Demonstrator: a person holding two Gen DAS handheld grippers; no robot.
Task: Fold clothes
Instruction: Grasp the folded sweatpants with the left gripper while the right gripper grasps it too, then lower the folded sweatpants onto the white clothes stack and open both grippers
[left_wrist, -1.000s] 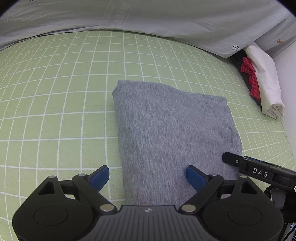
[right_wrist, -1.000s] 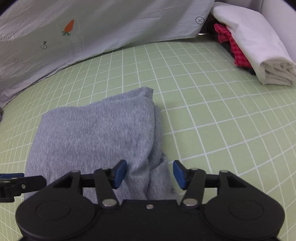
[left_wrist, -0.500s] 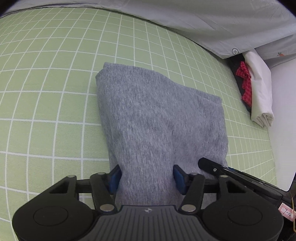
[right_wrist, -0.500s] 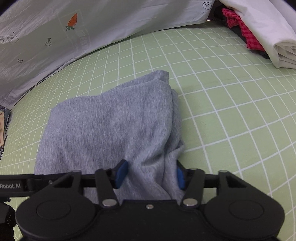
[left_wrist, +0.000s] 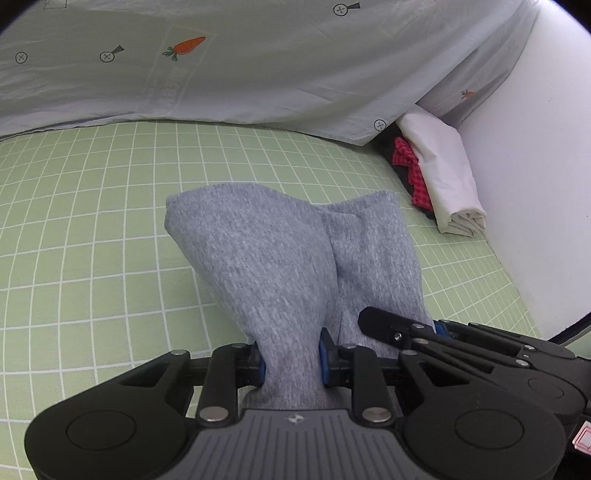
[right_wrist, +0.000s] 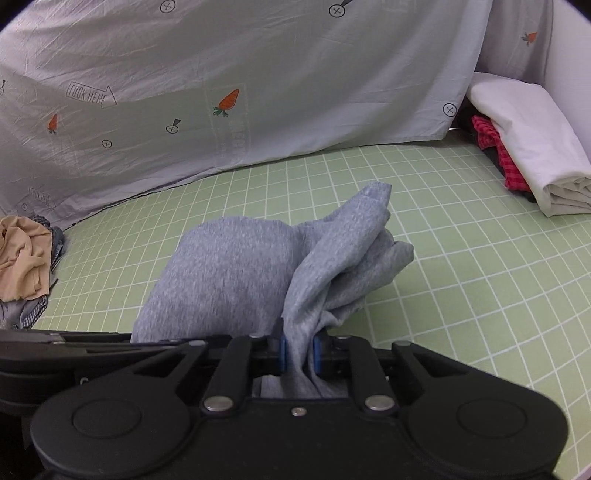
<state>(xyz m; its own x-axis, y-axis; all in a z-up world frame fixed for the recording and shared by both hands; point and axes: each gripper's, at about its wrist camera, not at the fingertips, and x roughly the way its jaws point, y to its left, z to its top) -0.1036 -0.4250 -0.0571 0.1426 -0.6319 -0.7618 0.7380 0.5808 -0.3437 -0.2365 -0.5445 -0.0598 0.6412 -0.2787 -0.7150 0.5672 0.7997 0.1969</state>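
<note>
A folded grey garment (left_wrist: 280, 254) hangs lifted above the green grid mat (left_wrist: 92, 236). My left gripper (left_wrist: 291, 360) is shut on its near left edge. My right gripper (right_wrist: 298, 350) is shut on its near right edge, where the grey garment (right_wrist: 236, 273) bunches and droops. The right gripper's black body shows at the lower right of the left wrist view (left_wrist: 461, 347). The two grippers are close side by side.
A stack of folded clothes, white (right_wrist: 532, 147) over red check (right_wrist: 498, 151), lies at the mat's far right by a white wall. A carrot-print grey sheet (right_wrist: 229, 92) hangs behind. A beige and plaid pile (right_wrist: 22, 262) lies at the far left.
Both grippers closed on the garment's near edge, then lifted it off the mat. The garment went from lying flat to hanging bunched between the grippers.
</note>
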